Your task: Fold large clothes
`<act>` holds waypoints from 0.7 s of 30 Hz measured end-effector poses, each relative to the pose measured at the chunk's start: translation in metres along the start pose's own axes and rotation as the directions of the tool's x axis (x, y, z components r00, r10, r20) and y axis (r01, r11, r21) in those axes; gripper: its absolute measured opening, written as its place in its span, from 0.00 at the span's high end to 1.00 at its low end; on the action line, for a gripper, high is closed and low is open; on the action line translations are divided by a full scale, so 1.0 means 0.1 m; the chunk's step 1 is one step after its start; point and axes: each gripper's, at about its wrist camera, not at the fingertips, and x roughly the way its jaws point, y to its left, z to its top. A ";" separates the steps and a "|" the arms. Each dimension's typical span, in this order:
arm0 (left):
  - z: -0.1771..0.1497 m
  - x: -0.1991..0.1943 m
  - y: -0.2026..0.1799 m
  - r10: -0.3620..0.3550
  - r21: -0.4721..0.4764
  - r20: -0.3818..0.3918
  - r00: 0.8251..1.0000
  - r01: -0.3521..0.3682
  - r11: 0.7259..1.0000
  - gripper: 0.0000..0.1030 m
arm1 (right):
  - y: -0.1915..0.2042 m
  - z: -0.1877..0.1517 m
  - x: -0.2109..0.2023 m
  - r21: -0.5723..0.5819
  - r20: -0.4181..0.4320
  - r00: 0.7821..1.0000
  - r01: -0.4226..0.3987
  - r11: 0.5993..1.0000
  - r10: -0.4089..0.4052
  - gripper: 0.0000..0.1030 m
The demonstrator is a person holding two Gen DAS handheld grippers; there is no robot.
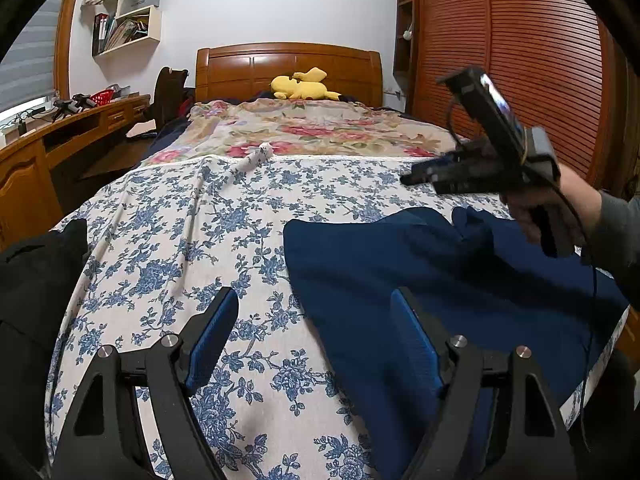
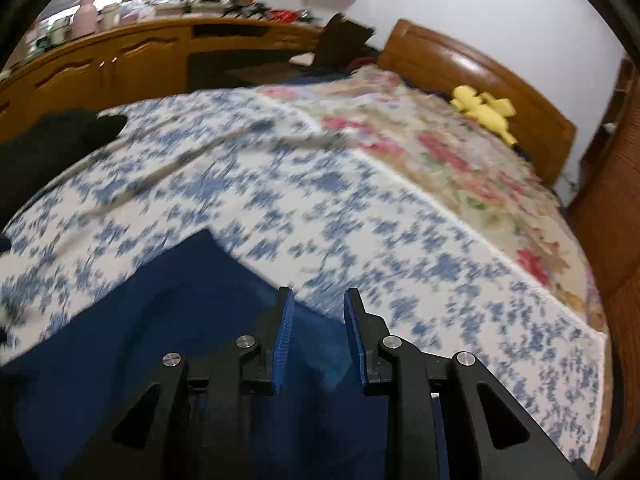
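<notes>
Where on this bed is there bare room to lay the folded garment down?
Free: the blue-flowered sheet between the black garment and the navy garment, up to the pink-flowered quilt. Crowded: the near right, under the navy garment and right gripper.

garment (image 1: 420, 280): navy blue | bedsheet (image 1: 180, 240): white, blue floral | quilt (image 1: 312, 128): beige, red floral | plush toy (image 1: 304, 86): yellow

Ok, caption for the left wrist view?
Open left gripper hovers over navy garment on floral bedsheet; right gripper raised beyond.
</notes>
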 end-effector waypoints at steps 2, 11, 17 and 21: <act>0.00 0.00 -0.01 0.001 0.001 0.000 1.000 -0.001 1.000 0.23 | -0.01 -0.09 0.13 0.013 -0.043 0.999 -0.019 1.000 0.020 0.69; 0.01 -0.01 -0.06 -0.013 0.010 0.007 1.000 0.013 1.000 0.23 | -0.28 -0.34 0.55 0.088 -0.162 0.984 -0.058 0.994 0.072 0.68; 0.02 -0.02 -0.07 -0.018 0.012 0.009 1.000 0.018 1.000 0.23 | -0.24 -0.34 0.61 0.082 -0.189 0.975 -0.103 0.991 0.117 0.82; 0.02 -0.02 -0.07 -0.017 0.011 0.010 1.000 0.017 1.000 0.23 | -0.16 -0.28 0.57 0.003 -0.164 0.982 -0.091 0.996 0.090 0.98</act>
